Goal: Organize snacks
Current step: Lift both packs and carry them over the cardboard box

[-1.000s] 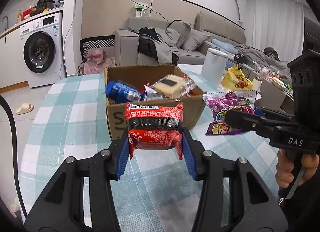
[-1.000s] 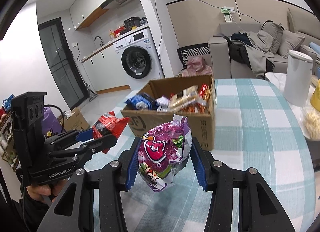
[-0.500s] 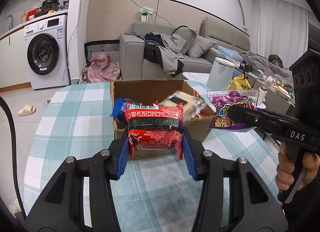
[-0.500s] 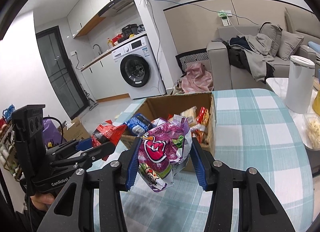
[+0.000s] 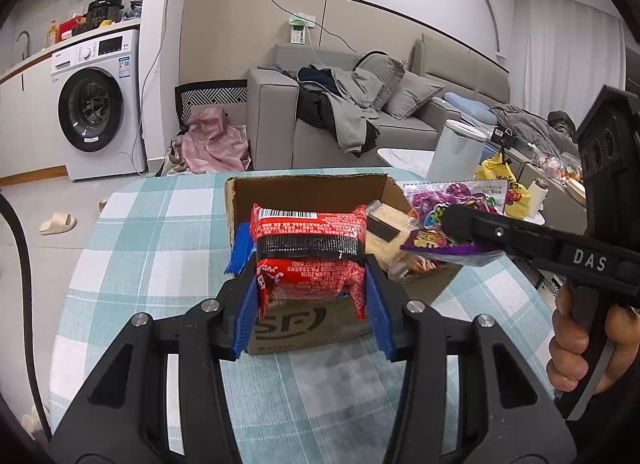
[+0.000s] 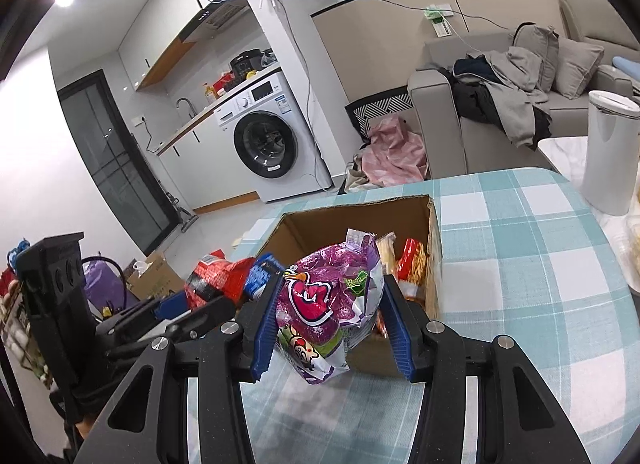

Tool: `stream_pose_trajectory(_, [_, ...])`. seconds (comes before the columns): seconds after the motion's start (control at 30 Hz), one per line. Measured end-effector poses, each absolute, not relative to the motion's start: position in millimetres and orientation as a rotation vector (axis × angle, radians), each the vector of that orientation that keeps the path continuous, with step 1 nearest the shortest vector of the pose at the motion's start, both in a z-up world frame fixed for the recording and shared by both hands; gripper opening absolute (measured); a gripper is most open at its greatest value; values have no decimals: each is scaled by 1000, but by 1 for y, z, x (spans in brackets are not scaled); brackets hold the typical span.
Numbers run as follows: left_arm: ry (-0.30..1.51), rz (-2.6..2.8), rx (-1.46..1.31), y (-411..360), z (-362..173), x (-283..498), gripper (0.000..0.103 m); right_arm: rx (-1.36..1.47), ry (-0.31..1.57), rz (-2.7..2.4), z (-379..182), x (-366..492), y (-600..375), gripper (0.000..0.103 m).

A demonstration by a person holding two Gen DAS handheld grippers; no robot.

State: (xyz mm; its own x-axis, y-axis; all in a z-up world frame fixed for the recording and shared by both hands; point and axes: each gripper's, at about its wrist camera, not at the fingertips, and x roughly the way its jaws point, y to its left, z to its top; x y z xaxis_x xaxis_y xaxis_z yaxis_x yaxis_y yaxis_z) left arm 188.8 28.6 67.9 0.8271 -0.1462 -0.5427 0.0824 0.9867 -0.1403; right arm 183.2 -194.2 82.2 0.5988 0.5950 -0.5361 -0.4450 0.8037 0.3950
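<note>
Both packs now carried up close over the open brown cardboard box [image 5: 320, 320] on the checked bench [image 5: 168, 232], nearer than a moment back. Left tool [image 5: 312, 296] clenched on crinkly red foil snack pack [image 5: 310, 260], right tool [image 6: 330, 320] clamped on shiny purple candy bag [image 6: 324, 304]. Probably drop-in next.

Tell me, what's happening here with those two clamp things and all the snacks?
A person is sorting snacks with a hand-held gripper in each hand. The left gripper is shut on a red snack packet, and the right gripper is shut on a purple candy bag. Both packets hang at the near side of an open cardboard box on the checked table. The box already holds several other snacks. Neither packet has been let go yet.
</note>
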Motion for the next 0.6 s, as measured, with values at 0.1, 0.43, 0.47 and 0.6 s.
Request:
stream_pose_trajectory(0.1, [582,-115,-106,29,67,200,45,217,709,594,82,195,-188,49])
stream_pose_trajectory(0.43, [603,-106,-96,32,56,238,45,166,704,521,80,223,-173,49])
stream_pose_trajectory(0.47, [605,-105,-99,33,54,241,45,163,706,519,80,226,-172,49])
stream_pose_trajectory(0.6, [618,-98,-97,33,46,254,45,153,724,508,75,236,-166,49])
